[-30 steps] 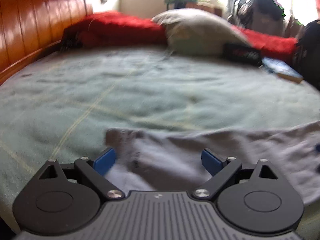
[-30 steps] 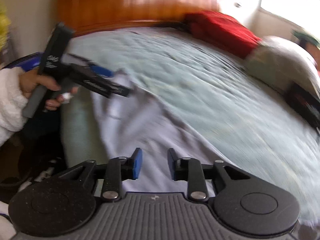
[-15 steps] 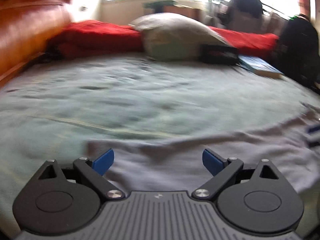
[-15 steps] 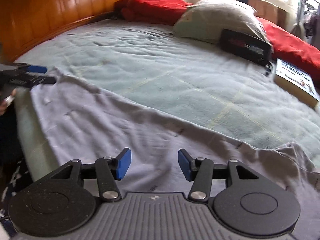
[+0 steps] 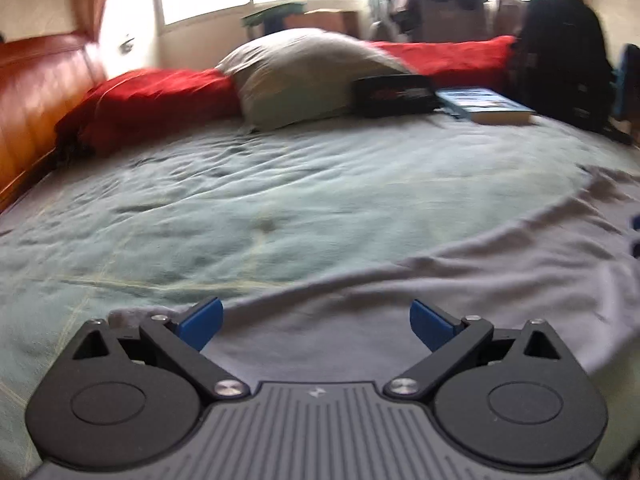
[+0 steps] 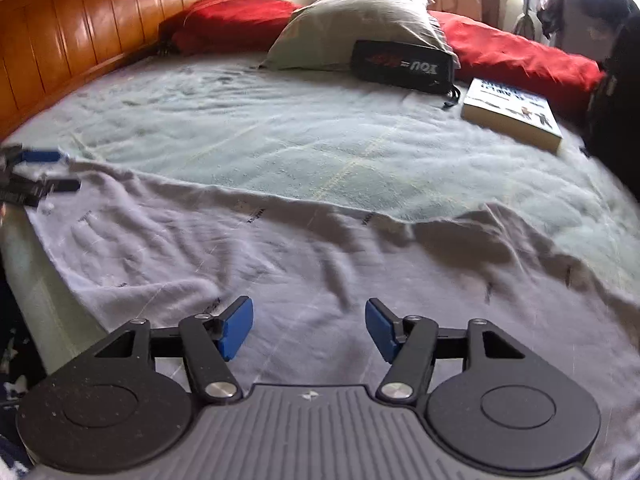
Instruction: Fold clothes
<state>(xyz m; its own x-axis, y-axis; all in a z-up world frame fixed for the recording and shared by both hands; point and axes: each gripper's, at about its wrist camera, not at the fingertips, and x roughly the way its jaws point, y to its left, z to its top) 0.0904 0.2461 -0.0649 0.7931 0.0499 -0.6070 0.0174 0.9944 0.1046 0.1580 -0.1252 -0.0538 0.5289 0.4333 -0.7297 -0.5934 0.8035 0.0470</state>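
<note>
Bedspread (image 6: 320,132) carries the grey garment (image 6: 280,248), spread flat along its near edge. Left gripper (image 5: 316,322) and right gripper (image 6: 309,330) hover over it, jaws spread, empty. Risk: a shallow pinch would also catch the bedspread beneath.

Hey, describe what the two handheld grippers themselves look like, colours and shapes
Both match. The left gripper and the right gripper each have a grey ribbed body with a small light logo, two round black housings, black linkage bars with silver pivot screws, and blue pads on the fingers. No cables or sleeves show.
</note>
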